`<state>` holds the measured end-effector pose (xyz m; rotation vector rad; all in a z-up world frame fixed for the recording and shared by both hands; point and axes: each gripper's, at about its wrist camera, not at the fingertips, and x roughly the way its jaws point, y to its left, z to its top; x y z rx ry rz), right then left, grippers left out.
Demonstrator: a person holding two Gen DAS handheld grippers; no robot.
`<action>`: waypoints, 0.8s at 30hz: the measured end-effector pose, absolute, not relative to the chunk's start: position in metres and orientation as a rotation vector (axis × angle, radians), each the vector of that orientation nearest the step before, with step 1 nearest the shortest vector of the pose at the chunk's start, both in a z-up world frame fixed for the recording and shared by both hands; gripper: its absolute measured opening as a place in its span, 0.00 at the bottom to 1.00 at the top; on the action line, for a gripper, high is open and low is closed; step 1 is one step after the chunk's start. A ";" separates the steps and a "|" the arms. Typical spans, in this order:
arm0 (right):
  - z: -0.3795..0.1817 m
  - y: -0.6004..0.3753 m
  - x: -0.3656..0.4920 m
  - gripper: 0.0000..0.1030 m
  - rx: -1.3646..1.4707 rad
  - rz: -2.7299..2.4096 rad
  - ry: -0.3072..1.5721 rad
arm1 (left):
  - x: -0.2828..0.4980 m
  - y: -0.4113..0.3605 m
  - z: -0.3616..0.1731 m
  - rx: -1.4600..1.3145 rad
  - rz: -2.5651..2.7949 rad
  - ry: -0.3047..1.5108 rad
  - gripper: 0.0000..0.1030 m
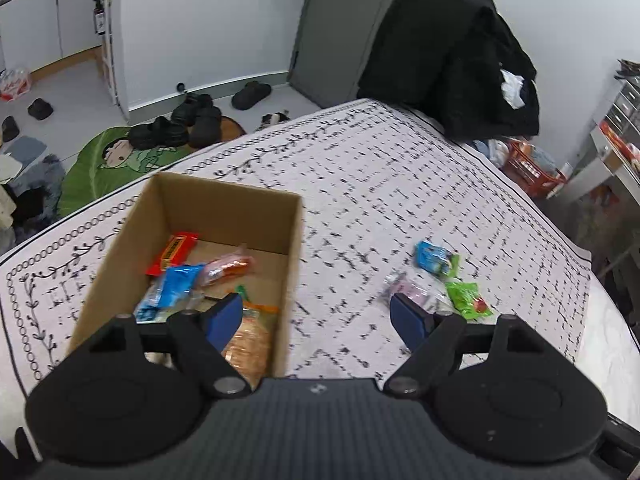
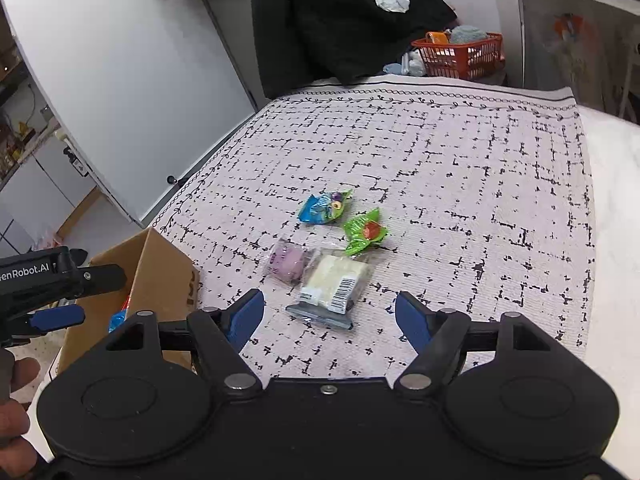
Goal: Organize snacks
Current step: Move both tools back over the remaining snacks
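Both tools, left and right, gape wide over four loose snacks (white packet nearest).

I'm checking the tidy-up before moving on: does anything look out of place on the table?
Yes. Four snack packets still lie loose on the tablecloth outside the cardboard box: blue, green, purple and a white barcoded one. Nothing looks spilled or torn.
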<state>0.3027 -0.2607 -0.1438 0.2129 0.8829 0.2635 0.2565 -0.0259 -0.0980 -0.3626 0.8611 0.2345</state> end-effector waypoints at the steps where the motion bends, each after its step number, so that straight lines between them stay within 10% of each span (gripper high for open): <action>1: -0.146 -0.263 0.304 0.70 0.222 0.266 0.888 | 0.258 -0.030 -0.099 -0.358 0.229 0.863 0.77; 13: -0.179 -0.272 0.326 0.37 0.322 0.303 0.981 | 0.279 -0.061 -0.118 -0.315 0.186 0.897 0.77; 24: -0.207 -0.258 0.351 0.31 0.272 0.330 1.039 | 0.308 -0.071 -0.147 -0.292 0.159 0.948 0.77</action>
